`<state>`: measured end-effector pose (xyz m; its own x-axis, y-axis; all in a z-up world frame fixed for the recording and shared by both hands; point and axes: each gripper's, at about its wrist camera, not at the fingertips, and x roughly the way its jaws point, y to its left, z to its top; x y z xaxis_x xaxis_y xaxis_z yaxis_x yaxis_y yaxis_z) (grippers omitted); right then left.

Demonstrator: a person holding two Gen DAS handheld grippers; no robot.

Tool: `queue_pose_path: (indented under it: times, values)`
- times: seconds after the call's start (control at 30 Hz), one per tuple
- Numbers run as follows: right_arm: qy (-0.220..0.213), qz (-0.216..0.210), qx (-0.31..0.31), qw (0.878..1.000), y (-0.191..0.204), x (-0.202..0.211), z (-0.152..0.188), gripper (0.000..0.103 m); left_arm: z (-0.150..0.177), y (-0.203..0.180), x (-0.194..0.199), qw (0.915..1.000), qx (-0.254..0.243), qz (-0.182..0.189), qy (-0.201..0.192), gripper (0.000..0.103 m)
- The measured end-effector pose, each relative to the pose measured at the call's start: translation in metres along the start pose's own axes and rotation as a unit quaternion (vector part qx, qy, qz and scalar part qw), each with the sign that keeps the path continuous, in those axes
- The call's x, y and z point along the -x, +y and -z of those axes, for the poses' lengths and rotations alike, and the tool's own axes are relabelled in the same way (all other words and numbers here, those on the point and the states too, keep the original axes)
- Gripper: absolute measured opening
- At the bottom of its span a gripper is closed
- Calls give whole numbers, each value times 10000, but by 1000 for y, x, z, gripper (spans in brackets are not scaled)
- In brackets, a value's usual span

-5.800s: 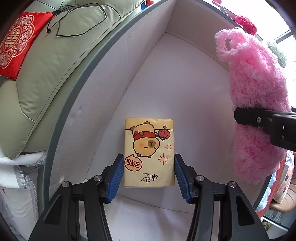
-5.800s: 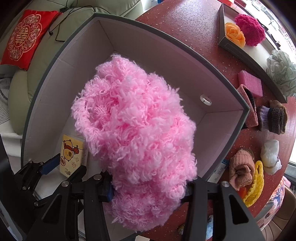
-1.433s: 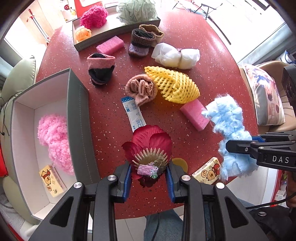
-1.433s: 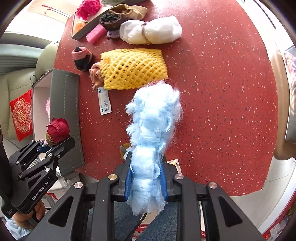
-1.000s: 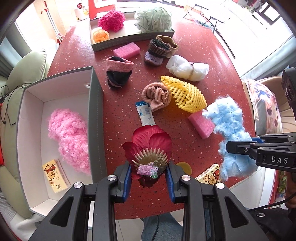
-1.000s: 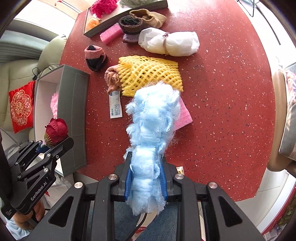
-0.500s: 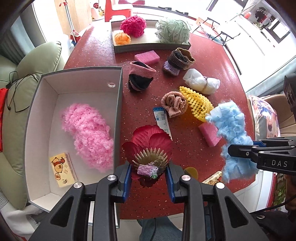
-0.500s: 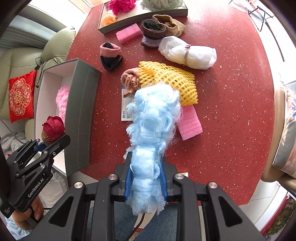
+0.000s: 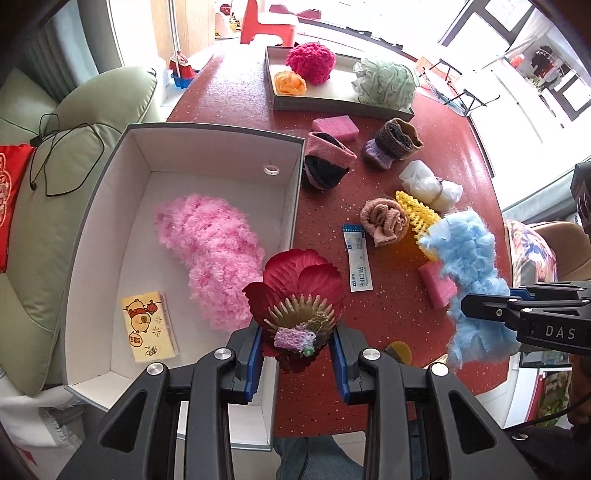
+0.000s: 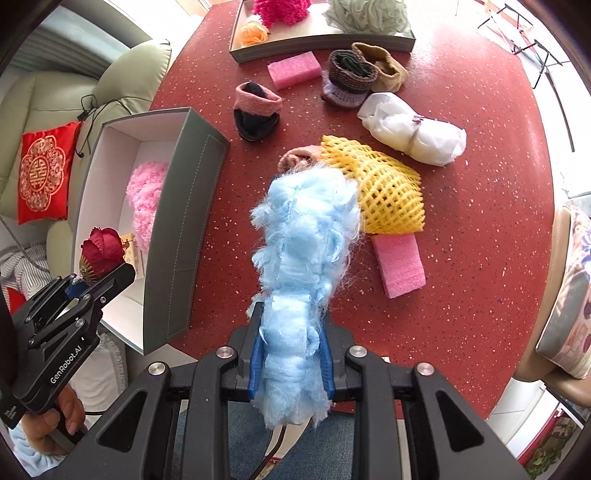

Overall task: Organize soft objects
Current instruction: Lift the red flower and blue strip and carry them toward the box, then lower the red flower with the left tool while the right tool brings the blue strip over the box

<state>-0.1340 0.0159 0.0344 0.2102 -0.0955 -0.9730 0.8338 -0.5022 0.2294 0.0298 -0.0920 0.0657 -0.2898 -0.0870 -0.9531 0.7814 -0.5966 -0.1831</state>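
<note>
Clamping fluffy blue yarn ball (image 10: 303, 258), right tool (image 10: 291, 363)

A round red speckled bench (image 9: 236, 96) fills the middle of the room. Beside it on one side stands a pale green leather sofa (image 9: 92, 107), with a red embroidered cushion (image 10: 42, 173) lying on it and a thin black cable (image 9: 59, 155) looped over its arm. On the opposite side of the bench sits a tan chair (image 10: 546, 369) carrying a floral pillow (image 10: 569, 306). Beyond the bench's far edge, bright daylight floods a pale floor, where a red plastic stool (image 9: 269, 22) stands near dark-framed windows (image 9: 484, 22).
</note>
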Motion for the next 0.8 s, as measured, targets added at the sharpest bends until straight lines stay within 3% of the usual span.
queue_pose_path:
  times: [0.8]
  values:
    - [-30, 286, 819, 9962, 62, 2, -32, 28, 13, 61, -1, 9957, 923, -74, -104, 33]
